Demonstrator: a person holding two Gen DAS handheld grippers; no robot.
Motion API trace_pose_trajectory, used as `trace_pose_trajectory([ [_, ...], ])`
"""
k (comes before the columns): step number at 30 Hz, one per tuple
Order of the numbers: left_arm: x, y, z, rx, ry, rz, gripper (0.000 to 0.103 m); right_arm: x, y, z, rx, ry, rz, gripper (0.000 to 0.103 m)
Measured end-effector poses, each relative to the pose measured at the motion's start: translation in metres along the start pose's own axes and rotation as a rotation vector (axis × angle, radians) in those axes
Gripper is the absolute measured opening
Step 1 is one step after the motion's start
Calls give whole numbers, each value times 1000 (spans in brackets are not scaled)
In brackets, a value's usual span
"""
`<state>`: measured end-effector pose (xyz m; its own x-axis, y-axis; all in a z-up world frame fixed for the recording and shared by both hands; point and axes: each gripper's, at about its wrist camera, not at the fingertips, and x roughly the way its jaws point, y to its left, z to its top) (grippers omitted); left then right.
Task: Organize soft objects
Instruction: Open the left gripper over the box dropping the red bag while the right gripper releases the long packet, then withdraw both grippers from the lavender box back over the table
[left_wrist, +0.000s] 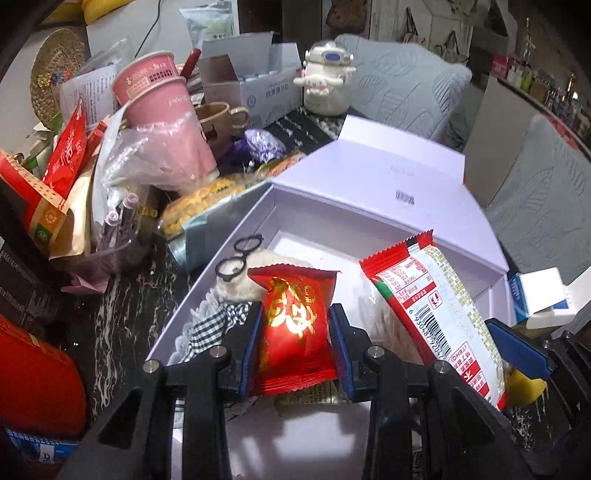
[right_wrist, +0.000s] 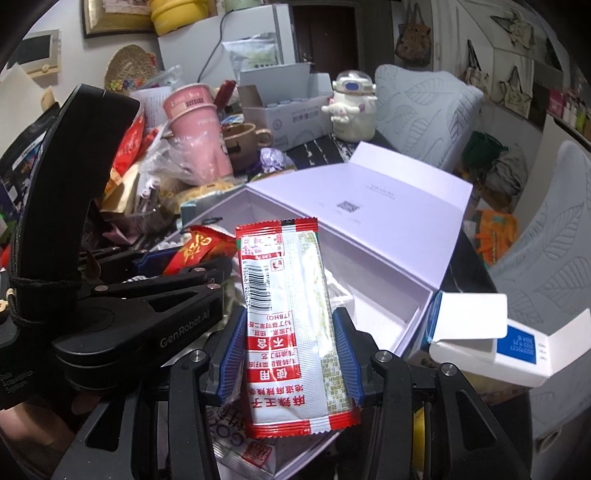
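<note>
My left gripper (left_wrist: 295, 325) is shut on a red snack packet with gold print (left_wrist: 293, 325), held over the near end of an open white box (left_wrist: 332, 221). A plush toy with black glasses and a checked cloth (left_wrist: 236, 280) lies in the box. My right gripper (right_wrist: 290, 350) is shut on a long red-and-white snack packet (right_wrist: 288, 325), upright over the same box (right_wrist: 388, 266). That packet also shows in the left wrist view (left_wrist: 436, 306). The left gripper (right_wrist: 177, 266) with its red packet (right_wrist: 199, 247) shows at the left of the right wrist view.
Clutter crowds the dark table's left: pink cups (left_wrist: 166, 107), a brown mug (left_wrist: 218, 118), a biscuit tray (left_wrist: 199, 203), bags. A white plush figure (left_wrist: 328, 81) stands at the back. A small open blue-and-white carton (right_wrist: 491, 343) lies to the right of the box. Grey cushioned chairs (right_wrist: 554, 236) stand to the right.
</note>
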<state>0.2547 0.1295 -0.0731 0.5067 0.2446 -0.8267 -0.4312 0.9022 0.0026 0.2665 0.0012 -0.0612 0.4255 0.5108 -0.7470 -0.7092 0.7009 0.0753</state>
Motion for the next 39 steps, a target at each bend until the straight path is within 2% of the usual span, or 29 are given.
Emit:
trace_pose_trajectory([
  [10,-4,-3,1,-15,58,15,36,-10,0,-1,11,-1,-21,50],
  [12,-13,-5,1,-16,39,-4,36,-15,-2,-1,24,-12,-16,52],
  [16,-32,-9,1,7,-25,27,58,-32,-4,-3,35,-45,-33,55],
  [17,-36,-10,1,6,-35,23,60,-35,-5,-3,39,-50,-35,55],
  [22,-57,-13,2,24,-89,24,61,-57,-10,-4,60,-90,-36,55],
  [39,-133,-22,-5,57,-257,-61,61,-144,-17,-20,83,-257,-104,55],
])
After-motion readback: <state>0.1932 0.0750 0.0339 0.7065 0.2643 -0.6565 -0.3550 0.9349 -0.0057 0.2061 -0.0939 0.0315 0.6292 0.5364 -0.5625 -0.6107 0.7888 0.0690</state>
